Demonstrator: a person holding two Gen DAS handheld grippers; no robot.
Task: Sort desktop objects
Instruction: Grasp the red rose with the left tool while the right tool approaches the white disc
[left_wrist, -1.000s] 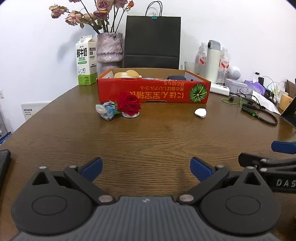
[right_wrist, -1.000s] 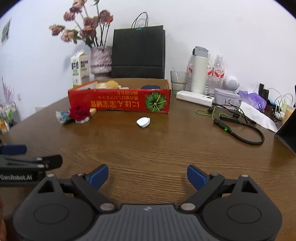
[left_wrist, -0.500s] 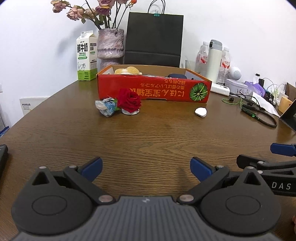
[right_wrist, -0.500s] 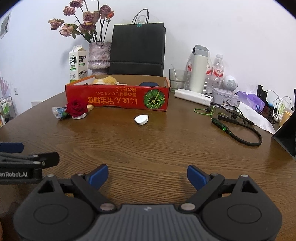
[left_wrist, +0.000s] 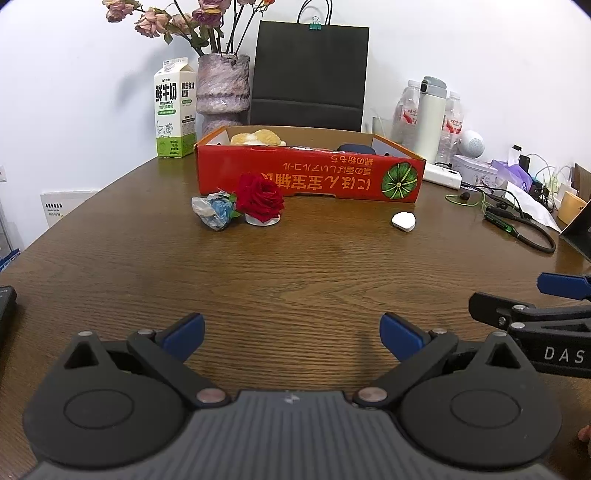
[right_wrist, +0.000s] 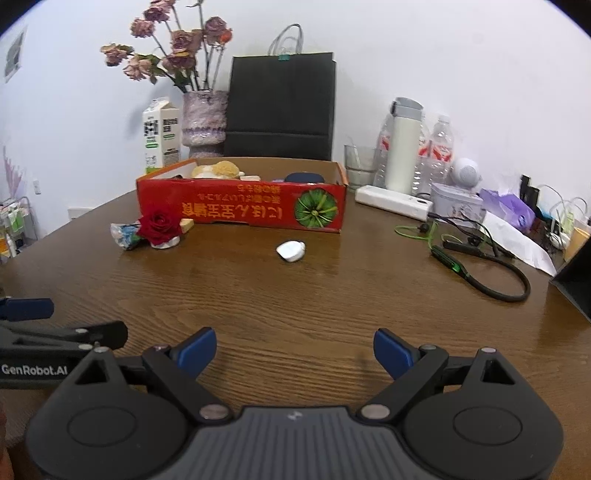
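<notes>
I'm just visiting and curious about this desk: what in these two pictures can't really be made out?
- Contents of the red box: both views, its front wall hides most; only a yellowish soft thing and a dark blue thing peek over.
- Black thing: left view, cut off by the left edge.
- Crumpled wrapper beside the red rose: too small to identify.
- Clutter at far right: small and warped.

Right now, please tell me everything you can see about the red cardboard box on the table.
The red cardboard box is a shallow, open-topped tray standing flat on the brown wooden table. Its front wall carries upside-down yellow lettering and a green pumpkin picture at the right end. Inside lie a yellow plush-looking item and a dark blue object, both partly hidden. A red rose sits right before its front wall; contact is unclear.
</notes>
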